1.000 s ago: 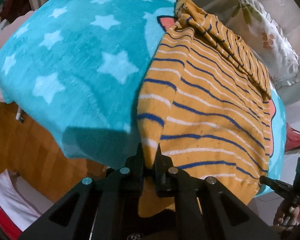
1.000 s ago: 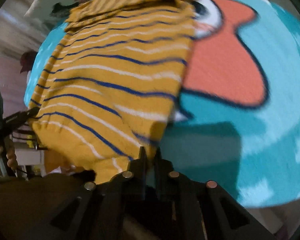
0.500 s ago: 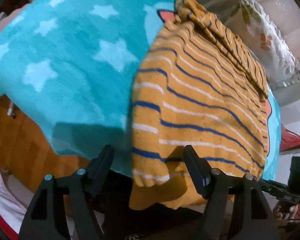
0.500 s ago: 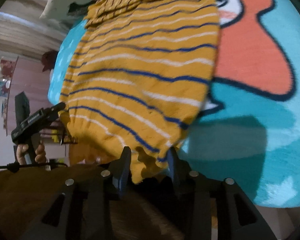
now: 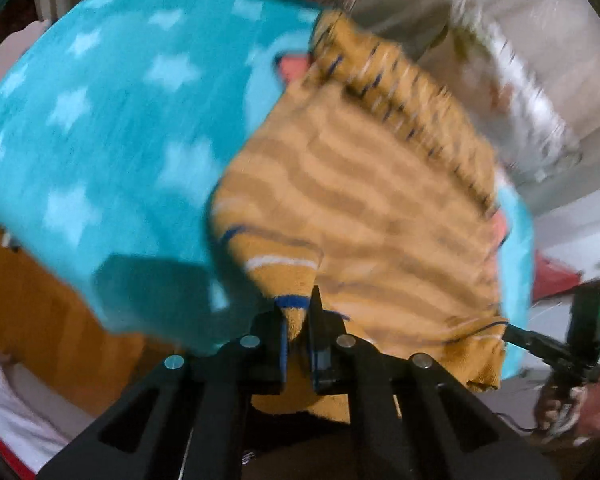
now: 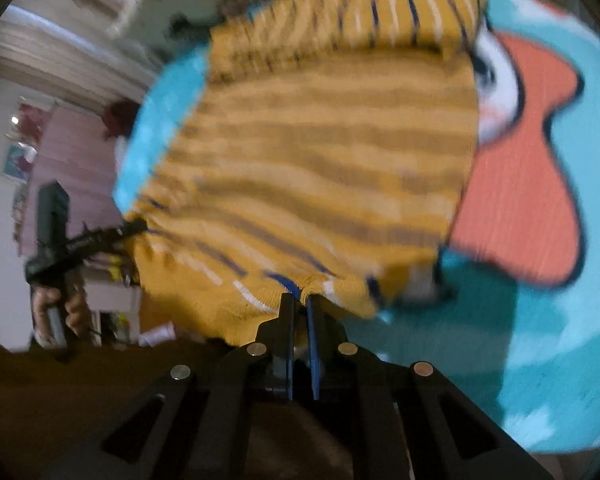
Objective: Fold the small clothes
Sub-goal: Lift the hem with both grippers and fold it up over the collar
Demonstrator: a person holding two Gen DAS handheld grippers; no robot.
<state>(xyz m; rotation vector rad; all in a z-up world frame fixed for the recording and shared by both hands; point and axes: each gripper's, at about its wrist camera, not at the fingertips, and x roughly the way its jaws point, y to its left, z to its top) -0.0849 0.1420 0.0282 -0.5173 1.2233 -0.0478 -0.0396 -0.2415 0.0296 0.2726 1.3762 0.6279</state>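
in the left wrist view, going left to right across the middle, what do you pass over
Wooden floor → teal star blanket → striped yellow sweater → teal blanket edge again → the other hand-held gripper, far right, gripping the sweater's corner.

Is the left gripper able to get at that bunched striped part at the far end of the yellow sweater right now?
Probably not yet: the left gripper is shut on the yellow sweater at its near hem, so it must let go first. Nothing else blocks the bunched far end.
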